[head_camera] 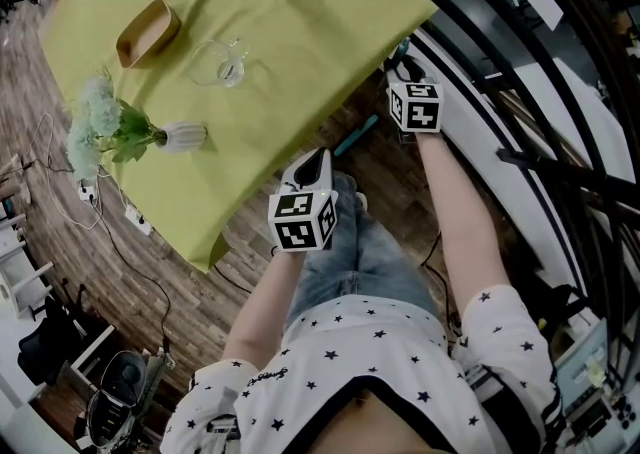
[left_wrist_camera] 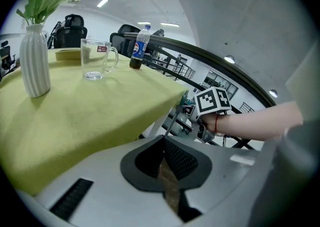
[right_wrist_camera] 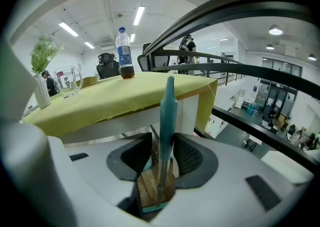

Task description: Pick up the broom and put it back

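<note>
Broom handle (right_wrist_camera: 167, 116), slim and teal, stands upright between the parted jaws of my right claw (right_wrist_camera: 162, 143), ungripped, beside the yellow worktop (right_wrist_camera: 100, 103). It is probably light, stiff and smooth, so I'd clamp the shaft squarely. My left claw (left_wrist_camera: 163, 143) is closed and empty.

Table (head_camera: 300, 42): matt yellow-green cloth cover. Floor (head_camera: 150, 272): wood planks, dull grain. Mug (head_camera: 222, 64): clear glossy glass. Vase (head_camera: 185, 135): white, ribbed, matt. Broom handle (right_wrist_camera: 167, 106): smooth teal plastic, grey metal-looking below. Right tongs (right_wrist_camera: 162, 153): matt grey plastic, dark ribbed pads (right_wrist_camera: 187, 156).
</note>
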`<act>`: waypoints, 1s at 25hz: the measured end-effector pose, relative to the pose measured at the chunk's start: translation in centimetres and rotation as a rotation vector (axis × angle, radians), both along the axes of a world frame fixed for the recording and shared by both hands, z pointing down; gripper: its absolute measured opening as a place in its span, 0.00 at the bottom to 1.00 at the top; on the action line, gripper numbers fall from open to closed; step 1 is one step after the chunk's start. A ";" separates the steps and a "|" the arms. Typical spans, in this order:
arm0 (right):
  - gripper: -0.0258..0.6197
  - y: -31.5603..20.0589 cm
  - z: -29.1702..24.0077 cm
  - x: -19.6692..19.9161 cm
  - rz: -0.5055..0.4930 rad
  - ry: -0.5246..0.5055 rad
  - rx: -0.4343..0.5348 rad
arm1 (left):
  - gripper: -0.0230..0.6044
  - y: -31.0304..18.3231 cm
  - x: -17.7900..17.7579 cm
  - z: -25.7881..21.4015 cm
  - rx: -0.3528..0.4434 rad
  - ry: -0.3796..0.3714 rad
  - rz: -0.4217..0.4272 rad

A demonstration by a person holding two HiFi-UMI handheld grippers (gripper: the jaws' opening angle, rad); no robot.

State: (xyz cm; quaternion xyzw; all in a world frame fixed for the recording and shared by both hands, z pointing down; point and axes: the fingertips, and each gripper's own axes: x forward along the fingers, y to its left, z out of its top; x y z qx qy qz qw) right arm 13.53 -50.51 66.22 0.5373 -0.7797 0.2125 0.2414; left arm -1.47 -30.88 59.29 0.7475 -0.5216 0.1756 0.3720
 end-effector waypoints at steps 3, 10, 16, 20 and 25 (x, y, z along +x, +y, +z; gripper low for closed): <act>0.24 0.0 -0.1 0.1 0.006 0.001 0.007 | 0.06 0.0 0.0 -0.1 0.001 0.002 -0.001; 0.23 0.0 -0.2 0.6 0.020 0.006 0.013 | 0.06 0.0 0.1 -0.1 0.003 0.002 -0.003; 0.23 -0.4 -0.6 0.7 0.018 0.001 0.024 | 0.06 0.0 0.3 -0.2 0.003 0.003 -0.002; 0.22 -0.6 -0.6 0.6 0.008 -0.004 0.023 | 0.06 0.0 0.4 -0.1 0.003 0.003 -0.003; 0.22 -0.5 -0.6 0.4 0.006 -0.008 0.022 | 0.06 0.0 0.3 0.0 0.000 0.000 -0.004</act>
